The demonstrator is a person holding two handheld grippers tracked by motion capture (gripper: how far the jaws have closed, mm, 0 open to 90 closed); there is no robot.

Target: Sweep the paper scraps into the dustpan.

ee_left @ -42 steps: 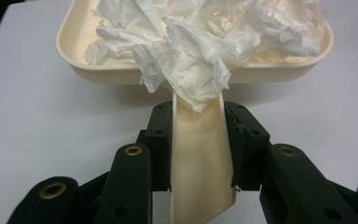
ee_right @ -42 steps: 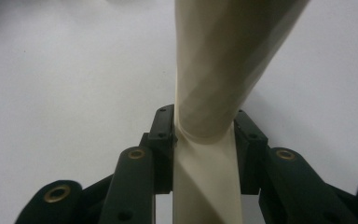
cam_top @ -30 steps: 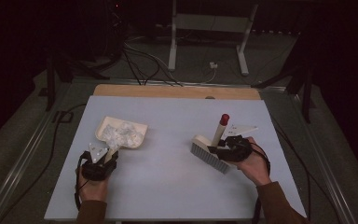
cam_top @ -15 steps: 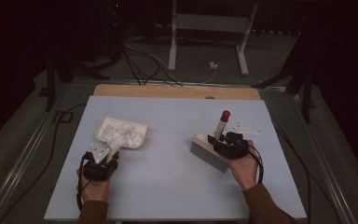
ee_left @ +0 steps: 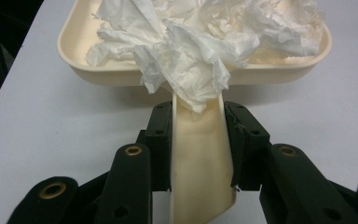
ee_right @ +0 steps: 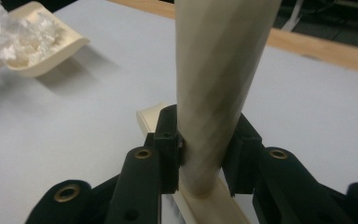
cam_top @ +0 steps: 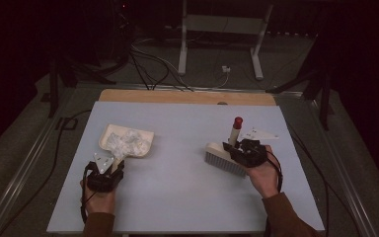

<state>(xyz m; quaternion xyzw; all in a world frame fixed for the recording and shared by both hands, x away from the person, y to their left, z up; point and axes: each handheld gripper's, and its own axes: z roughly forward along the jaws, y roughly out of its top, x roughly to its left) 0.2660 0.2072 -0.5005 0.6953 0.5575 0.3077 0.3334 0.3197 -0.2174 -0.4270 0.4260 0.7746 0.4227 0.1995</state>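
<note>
High view overlooks; gripper views close, perhaps sharing the dustpan [ee_right: 32, 42].

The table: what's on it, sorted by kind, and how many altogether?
Dustpans: 1, the cream dustpan, its handle clamped in the left gripper
Brushes: 1, the cream brush, its handle clamped in the right gripper
Heaps of crumpled white tissue: 1, in the dustpan
Grippers: 2
Total: 5

Your cream dustpan [cam_top: 128, 140] holds crumpled white tissue [ee_left: 200, 42], table left; cream brush [cam_top: 225, 159], red-tipped handle upright, right.
</note>
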